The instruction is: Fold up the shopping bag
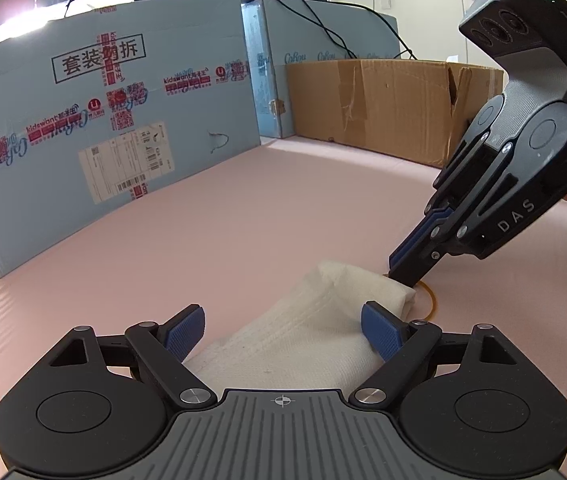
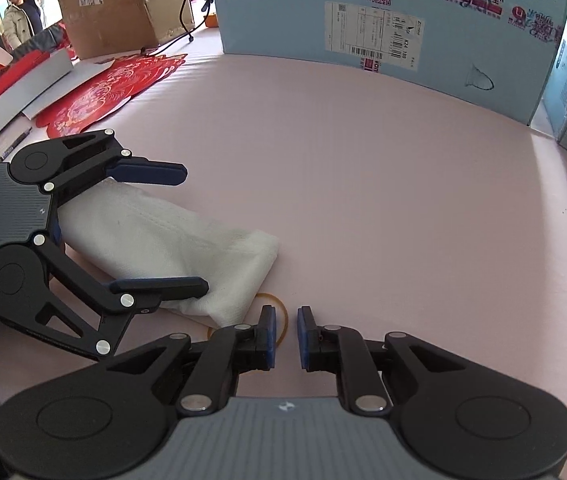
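one folded white shopping bag (image 2: 155,240) lies on the pink bench (image 2: 363,200) between the spread left tongs (image 1: 283,330); right tongs (image 2: 286,330), slightly parted, hold nothing over one rubber band (image 2: 279,304); two blue boxes (image 1: 103,120) behind.

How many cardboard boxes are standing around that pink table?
3. A blue box stands along the far edge of the table, a brown box sits to its right, and another brown box stands far left beyond the red paper. Others may be hidden.
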Demonstrator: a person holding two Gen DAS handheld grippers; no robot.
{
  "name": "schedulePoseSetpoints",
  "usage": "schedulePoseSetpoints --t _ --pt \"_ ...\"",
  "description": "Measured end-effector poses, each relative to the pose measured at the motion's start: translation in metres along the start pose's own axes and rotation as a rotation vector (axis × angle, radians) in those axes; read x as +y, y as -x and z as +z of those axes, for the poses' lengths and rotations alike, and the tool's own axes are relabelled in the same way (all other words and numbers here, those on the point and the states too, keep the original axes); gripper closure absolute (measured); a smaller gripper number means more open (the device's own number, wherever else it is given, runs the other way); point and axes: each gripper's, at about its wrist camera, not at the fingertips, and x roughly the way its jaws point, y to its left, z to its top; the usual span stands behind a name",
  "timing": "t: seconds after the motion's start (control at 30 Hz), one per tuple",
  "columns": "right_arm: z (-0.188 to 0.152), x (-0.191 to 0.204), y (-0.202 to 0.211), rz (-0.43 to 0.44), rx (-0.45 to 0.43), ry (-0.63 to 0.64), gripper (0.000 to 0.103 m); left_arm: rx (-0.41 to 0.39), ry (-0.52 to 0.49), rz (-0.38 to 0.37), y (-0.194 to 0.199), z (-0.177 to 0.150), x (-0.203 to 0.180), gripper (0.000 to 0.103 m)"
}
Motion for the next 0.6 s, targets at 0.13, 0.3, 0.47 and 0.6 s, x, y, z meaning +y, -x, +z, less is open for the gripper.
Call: schedulePoseSetpoints --t 0.13,0.3,0.47,0.6 --pt "-0.007 -0.039 -0.007 0.228 -0.015 -0.299 0.102 0.001 0.007 0.001 0.000 0.000 0.000 0.015" --pt "-0.027 -0.077 -0.015 0.421 -0.024 -0.589 0.098 0.002 0.011 0.000 -0.001 0.000 -0.001 0.015" --pt "-0.037 -0.082 -0.017 0.469 -0.029 -0.625 0.093 0.001 0.013 0.000 0.000 0.000 -0.002 0.015" --pt "-0.041 -0.084 -0.026 0.541 -0.037 -0.688 0.089 0.001 0.012 0.002 0.000 0.000 -0.001 0.015"
